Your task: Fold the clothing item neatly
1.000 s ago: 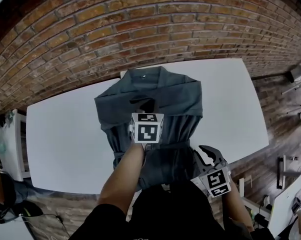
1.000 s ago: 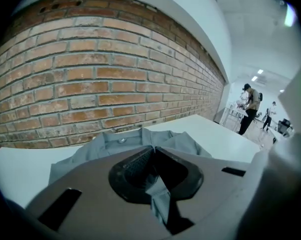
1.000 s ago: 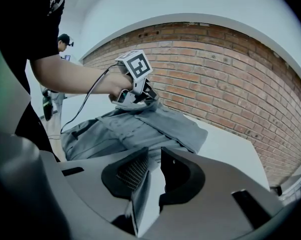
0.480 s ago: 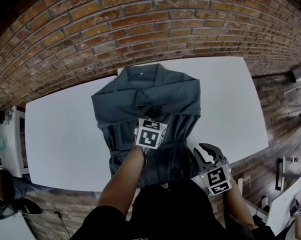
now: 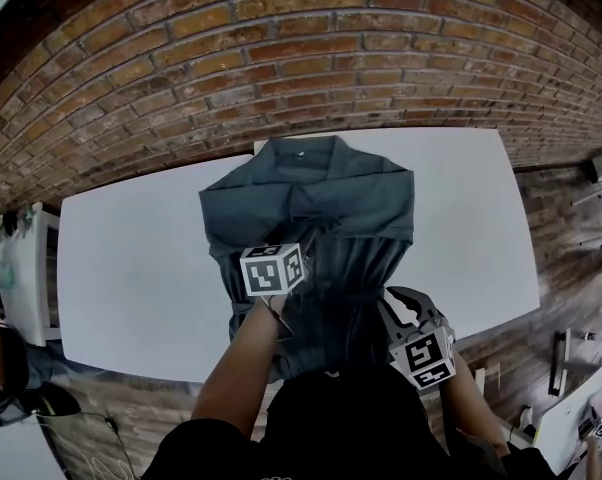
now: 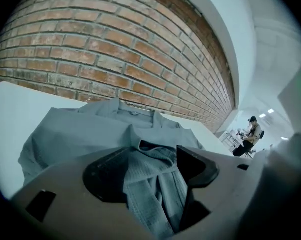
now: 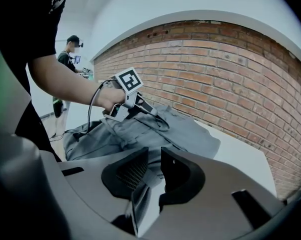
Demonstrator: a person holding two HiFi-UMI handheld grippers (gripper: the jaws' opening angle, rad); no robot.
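While the left gripper (image 6: pixel 150 170) hangs low over the garment (image 5: pixel 326 203), its jaws stand wide apart, having just been opening. A bunched fold of the grey-blue cloth shows in the gap between them, and neither pad presses on it. From the head view this gripper sits over the garment's middle, a little toward its left side, with its marker cube (image 5: pixel 273 270) turned upward and the person's bare forearm (image 5: pixel 243 363) reaching in from the near edge of the table (image 5: pixel 131 258).

The right gripper (image 7: pixel 154 170) has its jaws drawn close together on a thin flap of the same cloth, which runs down between the pads. This grip is at the garment's near right corner, close to the near edge of the table.

The garment lies spread on the white table about midway between its left and right edges. Its collar is at the far edge and its hem at the near edge. Both sleeves are folded inward across the chest, so the upper part makes a broad block, and the lower part narrows toward the person.

Beyond the far edge rises a brick wall (image 5: pixel 281 58). The left gripper view also catches a person (image 6: pixel 250 134) well off past the table's right end.
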